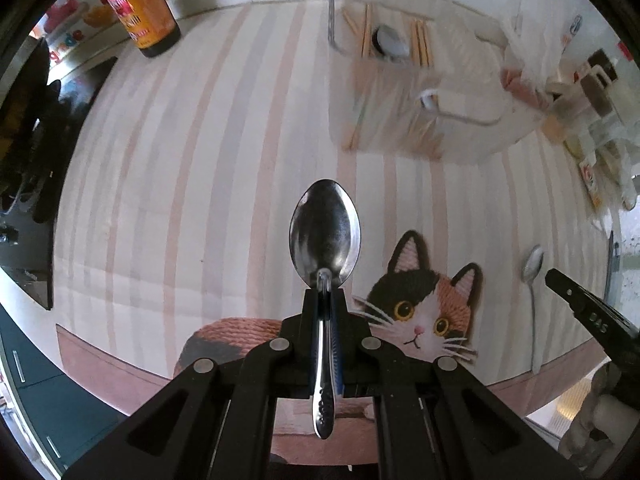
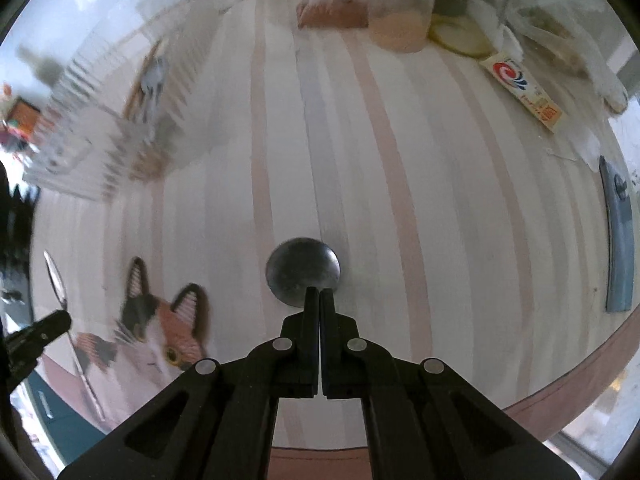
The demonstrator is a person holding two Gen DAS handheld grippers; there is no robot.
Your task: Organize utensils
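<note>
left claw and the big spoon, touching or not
Touching. The left wrist view shows the left claw shut on the spoon, its handle pinched between both fingers.

Striped cloth (image 1: 224,184) lies bare mid-table; utensil tray (image 1: 400,92), bottle (image 1: 140,4) and packets (image 2: 520,84) crowd its far edge.

Soft daylight fills both my views. Glare streaks the spoon (image 1: 325,236) I hold; my right view smears the far-left rack (image 2: 100,136), and edges bend darkly.

The bottle (image 1: 140,8) is running off the top edge of the left wrist view. In the right wrist view the utensil rack (image 2: 108,128) is smearing with blur, its contents unreadable, and the fingers (image 2: 310,344) are hiding the round dark object's (image 2: 303,276) near edge.
</note>
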